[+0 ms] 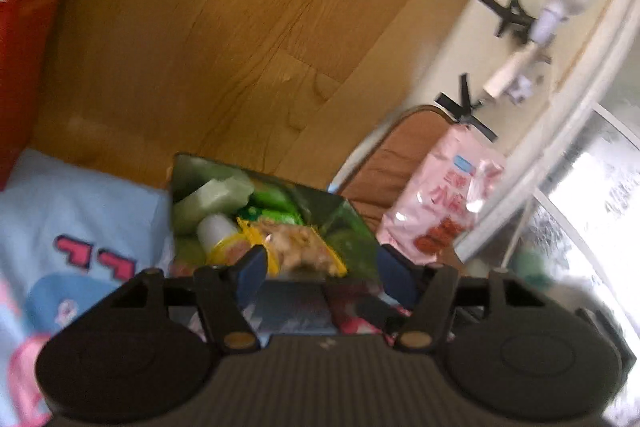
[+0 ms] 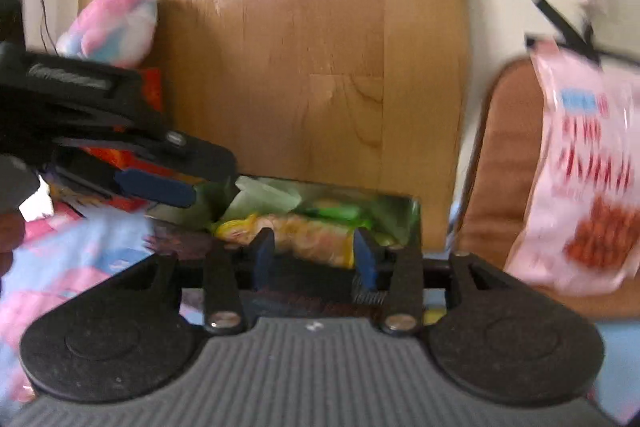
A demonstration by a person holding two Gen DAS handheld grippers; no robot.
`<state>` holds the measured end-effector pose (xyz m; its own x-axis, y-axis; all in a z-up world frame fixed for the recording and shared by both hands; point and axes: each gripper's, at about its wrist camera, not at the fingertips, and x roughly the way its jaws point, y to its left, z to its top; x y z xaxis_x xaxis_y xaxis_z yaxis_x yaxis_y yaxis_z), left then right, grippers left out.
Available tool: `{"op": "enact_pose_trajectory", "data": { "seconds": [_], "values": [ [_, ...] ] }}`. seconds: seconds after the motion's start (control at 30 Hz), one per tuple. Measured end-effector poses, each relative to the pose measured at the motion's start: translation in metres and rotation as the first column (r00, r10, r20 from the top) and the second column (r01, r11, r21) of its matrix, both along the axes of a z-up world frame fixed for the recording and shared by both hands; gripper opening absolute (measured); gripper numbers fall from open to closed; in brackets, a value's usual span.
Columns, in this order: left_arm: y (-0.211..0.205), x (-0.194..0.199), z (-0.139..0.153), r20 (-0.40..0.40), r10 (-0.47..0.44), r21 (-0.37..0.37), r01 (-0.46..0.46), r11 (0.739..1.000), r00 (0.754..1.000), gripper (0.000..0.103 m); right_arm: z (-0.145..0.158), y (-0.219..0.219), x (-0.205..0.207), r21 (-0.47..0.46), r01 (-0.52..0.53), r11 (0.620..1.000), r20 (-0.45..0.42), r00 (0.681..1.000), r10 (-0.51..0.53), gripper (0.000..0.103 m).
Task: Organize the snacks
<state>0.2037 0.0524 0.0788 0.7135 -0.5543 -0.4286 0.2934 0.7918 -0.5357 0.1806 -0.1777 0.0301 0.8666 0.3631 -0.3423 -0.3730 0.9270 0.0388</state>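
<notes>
A shiny open box (image 1: 356, 215) holds several snacks: pale green packets (image 1: 224, 191), a white-capped yellow cup (image 1: 218, 231) and a yellow packet of crisps (image 1: 304, 247). My left gripper (image 1: 324, 269) stands open just short of the box, nothing between its blue pads (image 1: 253, 267). In the right wrist view the same box (image 2: 412, 223) lies straight ahead. My right gripper (image 2: 314, 253) is open, and the yellow packet (image 2: 312, 233) lies just past its tips. The left gripper (image 2: 156, 187) hovers at the box's left rim. A pink snack bag (image 2: 588, 167) leans on a chair.
The box rests at the near edge of a wooden tabletop (image 1: 240, 27). A red carton (image 1: 24, 59) stands left, with a blue and pink printed cloth (image 1: 80, 211) below it. A pastel plush toy (image 2: 116, 23) lies far left. The brown chair (image 1: 384, 171) stands right.
</notes>
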Motion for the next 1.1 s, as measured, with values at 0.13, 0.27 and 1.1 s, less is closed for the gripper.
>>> {"op": "enact_pose_trajectory", "data": {
  "seconds": [0.13, 0.27, 1.1],
  "values": [
    [0.030, -0.043, -0.025, -0.082, 0.023, -0.001, -0.024, 1.000, 0.996, 0.065, -0.019, -0.008, -0.033, 0.106, -0.103, 0.989, -0.106, 0.988, 0.114, 0.047],
    [0.059, -0.084, -0.054, -0.197, 0.048, -0.070, -0.063, 0.996, 0.979, 0.065, -0.043, 0.003, -0.035, 0.221, -0.194, 0.956, -0.297, 0.920, 0.256, 0.046],
    [0.027, -0.126, -0.085, -0.216, -0.064, -0.169, 0.028, 0.985, 0.974, 0.062, -0.054, -0.014, -0.115, 0.501, -0.031, 0.865, -0.394, 0.882, 0.260, 0.002]
  ]
}}
